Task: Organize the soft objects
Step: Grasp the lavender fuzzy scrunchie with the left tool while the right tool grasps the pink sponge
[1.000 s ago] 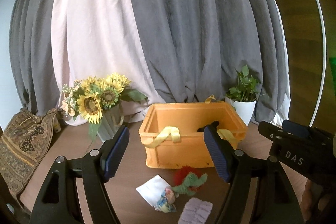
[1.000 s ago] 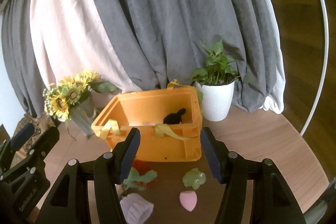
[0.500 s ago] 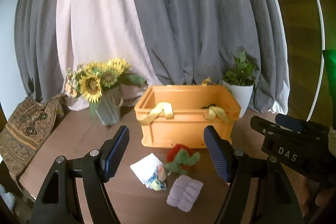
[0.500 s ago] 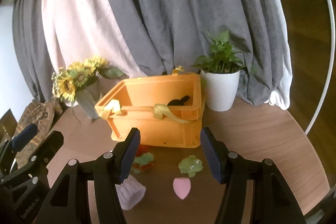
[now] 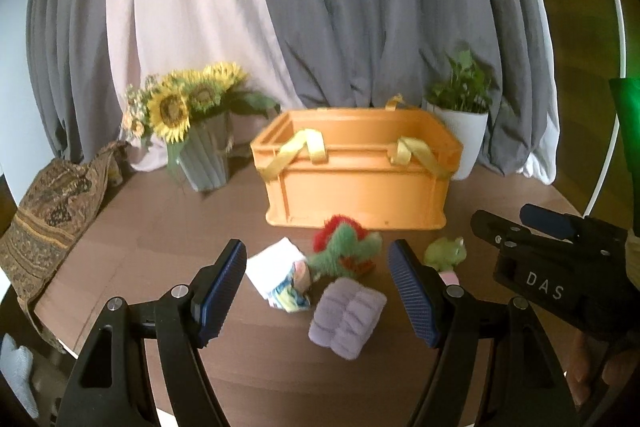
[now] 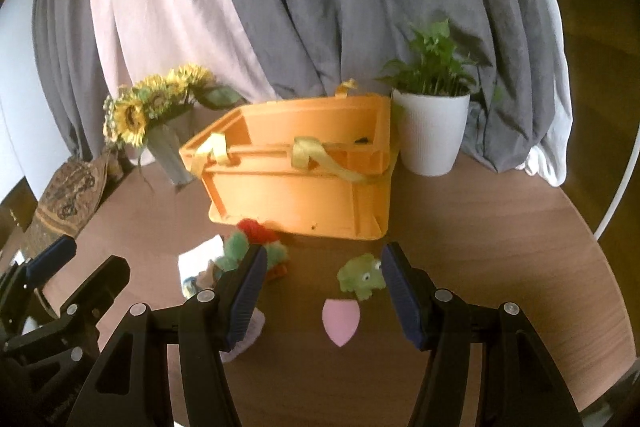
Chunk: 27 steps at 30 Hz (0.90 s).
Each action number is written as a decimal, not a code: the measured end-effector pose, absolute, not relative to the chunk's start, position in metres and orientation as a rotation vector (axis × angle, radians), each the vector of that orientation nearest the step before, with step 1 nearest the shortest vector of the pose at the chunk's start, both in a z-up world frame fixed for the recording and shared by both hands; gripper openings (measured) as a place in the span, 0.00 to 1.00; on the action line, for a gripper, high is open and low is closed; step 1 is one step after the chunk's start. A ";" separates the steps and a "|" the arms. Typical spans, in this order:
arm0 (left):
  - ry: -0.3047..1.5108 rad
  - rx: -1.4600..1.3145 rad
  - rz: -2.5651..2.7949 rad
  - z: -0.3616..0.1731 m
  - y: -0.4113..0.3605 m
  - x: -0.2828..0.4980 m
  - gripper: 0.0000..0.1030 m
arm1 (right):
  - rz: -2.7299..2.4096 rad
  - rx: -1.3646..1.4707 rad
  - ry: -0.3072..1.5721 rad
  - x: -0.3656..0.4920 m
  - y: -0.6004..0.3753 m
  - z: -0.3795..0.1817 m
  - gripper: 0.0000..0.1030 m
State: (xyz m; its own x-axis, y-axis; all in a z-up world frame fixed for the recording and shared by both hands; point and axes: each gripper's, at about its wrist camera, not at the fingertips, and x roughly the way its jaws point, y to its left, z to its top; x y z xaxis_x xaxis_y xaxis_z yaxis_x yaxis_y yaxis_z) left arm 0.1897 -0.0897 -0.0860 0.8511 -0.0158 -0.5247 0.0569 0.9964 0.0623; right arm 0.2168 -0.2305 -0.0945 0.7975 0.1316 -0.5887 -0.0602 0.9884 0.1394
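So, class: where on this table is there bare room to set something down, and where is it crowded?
Bare wood lies right of the frog toy, below the white plant pot, and between the sunflower vase and patterned cloth. Crowded: toys before the orange crate.

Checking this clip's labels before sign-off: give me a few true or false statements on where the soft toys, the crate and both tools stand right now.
1. The green frog toy lies on the table in front of the orange crate. True.
2. The left tool is clamped on the lilac plush pad. False: it is open and holds nothing; the pad lies on the table.
3. The pink teardrop sponge lies nearer the camera than the frog. True.
4. The potted plant stands inside the crate. False: it stands on the table beside the crate.
5. The right tool holds the frog. False: it is open and holds nothing.
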 end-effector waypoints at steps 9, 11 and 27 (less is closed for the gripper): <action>0.616 0.107 -0.053 -0.115 -0.097 0.195 0.71 | 0.106 0.111 0.717 0.225 -0.233 -0.125 0.59; 0.625 0.112 -0.057 -0.119 -0.097 0.196 0.71 | 0.101 0.109 0.729 0.226 -0.233 -0.130 0.59; 0.699 0.126 -0.113 -0.164 -0.100 0.216 0.71 | 0.084 0.111 0.818 0.240 -0.233 -0.177 0.59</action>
State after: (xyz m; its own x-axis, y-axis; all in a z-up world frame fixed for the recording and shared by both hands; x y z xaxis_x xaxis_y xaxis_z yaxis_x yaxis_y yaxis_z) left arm 0.2160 -0.1005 -0.1642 0.7597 -0.0610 -0.6474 0.1452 0.9864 0.0774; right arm 0.2403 -0.2332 -0.1770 0.6812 0.1178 -0.7226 -0.0323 0.9908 0.1312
